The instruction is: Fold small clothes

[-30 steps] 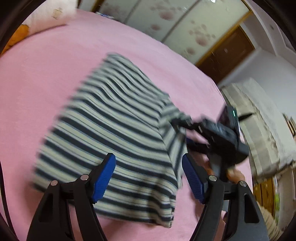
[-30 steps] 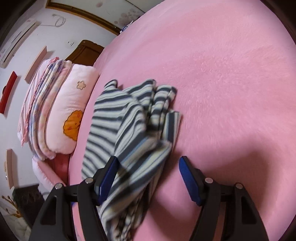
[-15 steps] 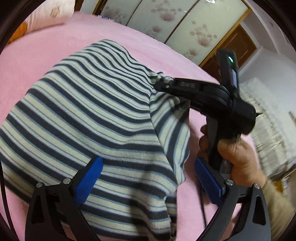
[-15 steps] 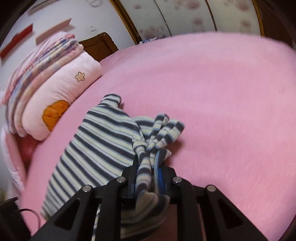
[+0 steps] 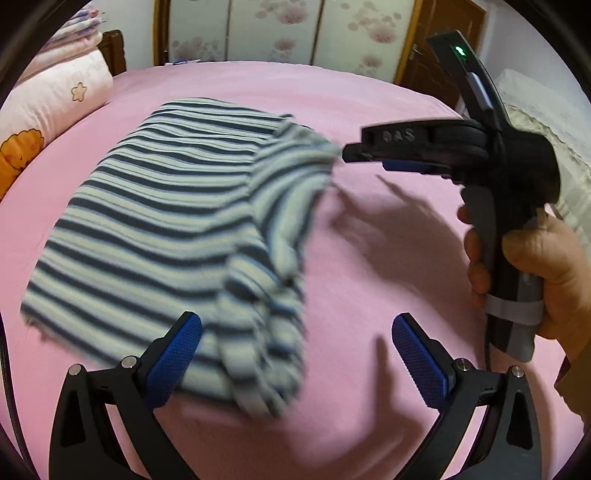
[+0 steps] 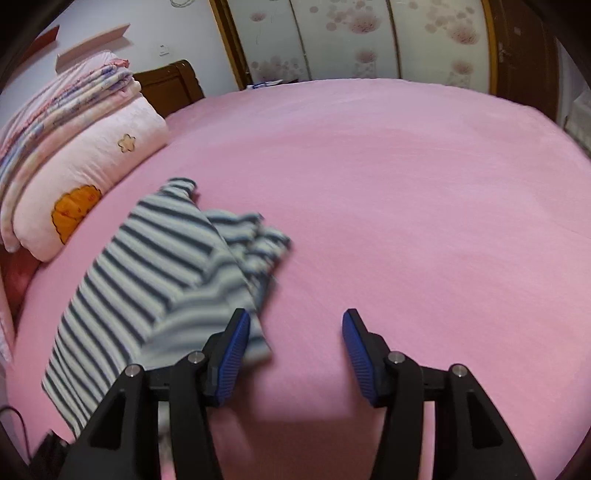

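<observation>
A small blue-and-white striped garment lies on the pink bed, its right part folded over and blurred. It also shows in the right wrist view. My left gripper is open and empty over the garment's near edge. My right gripper is open and empty, just right of the garment. In the left wrist view the right gripper is seen side-on, in a hand, beside the garment's far right corner and apart from it.
A pink pillow with an orange patch and folded bedding lie at the bed's left end against a wooden headboard. Flowered wardrobe doors stand behind the bed. The bed stretches bare to the right.
My right gripper was shut on the garment's folded part half a second ago; now it is open and the cloth has dropped onto the bed. The left gripper has pulled back, staying open.
</observation>
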A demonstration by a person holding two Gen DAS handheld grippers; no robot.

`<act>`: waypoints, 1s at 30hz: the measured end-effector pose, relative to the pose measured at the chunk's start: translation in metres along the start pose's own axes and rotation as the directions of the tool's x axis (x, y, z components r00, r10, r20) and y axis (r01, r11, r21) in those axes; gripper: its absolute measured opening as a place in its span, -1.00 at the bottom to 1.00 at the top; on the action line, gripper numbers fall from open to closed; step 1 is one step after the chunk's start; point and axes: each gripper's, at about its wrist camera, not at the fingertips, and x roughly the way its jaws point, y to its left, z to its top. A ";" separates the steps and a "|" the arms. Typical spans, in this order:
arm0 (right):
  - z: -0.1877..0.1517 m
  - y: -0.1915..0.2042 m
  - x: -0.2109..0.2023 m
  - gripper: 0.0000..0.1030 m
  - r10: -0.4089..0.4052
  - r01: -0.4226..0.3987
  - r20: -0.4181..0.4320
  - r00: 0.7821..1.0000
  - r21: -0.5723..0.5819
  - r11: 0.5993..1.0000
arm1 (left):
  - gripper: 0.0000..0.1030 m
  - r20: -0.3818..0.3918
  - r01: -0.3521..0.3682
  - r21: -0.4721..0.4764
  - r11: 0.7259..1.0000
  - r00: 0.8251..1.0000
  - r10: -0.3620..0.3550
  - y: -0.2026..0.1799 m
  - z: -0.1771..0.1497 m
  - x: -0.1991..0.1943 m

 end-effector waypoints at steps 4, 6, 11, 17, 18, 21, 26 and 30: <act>-0.032 -0.014 -0.047 0.00 0.008 -0.008 -0.009 1.000 0.020 1.000 | 0.99 -0.030 0.062 -0.027 0.998 0.998 -0.063 -0.016 -0.025 -0.036; -0.051 -0.020 -0.078 0.00 0.021 -0.021 -0.006 1.000 0.041 0.999 | 0.99 -0.035 0.088 -0.043 0.995 0.995 -0.090 -0.031 -0.035 -0.055; -0.091 -0.018 -0.161 0.04 0.047 -0.048 0.012 0.999 0.084 0.995 | 0.99 -0.014 0.139 -0.073 0.988 0.990 -0.140 -0.058 -0.054 -0.111; -0.125 -0.007 -0.257 0.04 0.020 -0.026 0.070 0.997 0.081 0.996 | 0.99 0.049 0.140 -0.081 0.987 0.989 -0.137 -0.083 -0.072 -0.185; -0.130 -0.007 -0.272 0.04 0.016 -0.023 0.078 0.997 0.089 0.996 | 0.99 0.061 0.136 -0.086 0.987 0.990 -0.131 -0.085 -0.077 -0.196; -0.151 -0.009 -0.315 0.04 -0.006 -0.007 0.103 0.995 0.123 0.992 | 0.99 0.088 0.126 -0.110 0.986 0.989 -0.116 -0.089 -0.087 -0.229; -0.196 -0.006 -0.382 0.05 -0.056 0.033 0.145 0.988 0.156 0.987 | 0.99 0.154 0.049 -0.108 0.993 0.988 -0.032 -0.108 -0.112 -0.290; -0.239 -0.006 -0.426 0.06 -0.106 0.078 0.148 0.983 0.183 0.980 | 0.99 0.194 0.014 -0.104 0.994 0.981 0.006 -0.123 -0.133 -0.329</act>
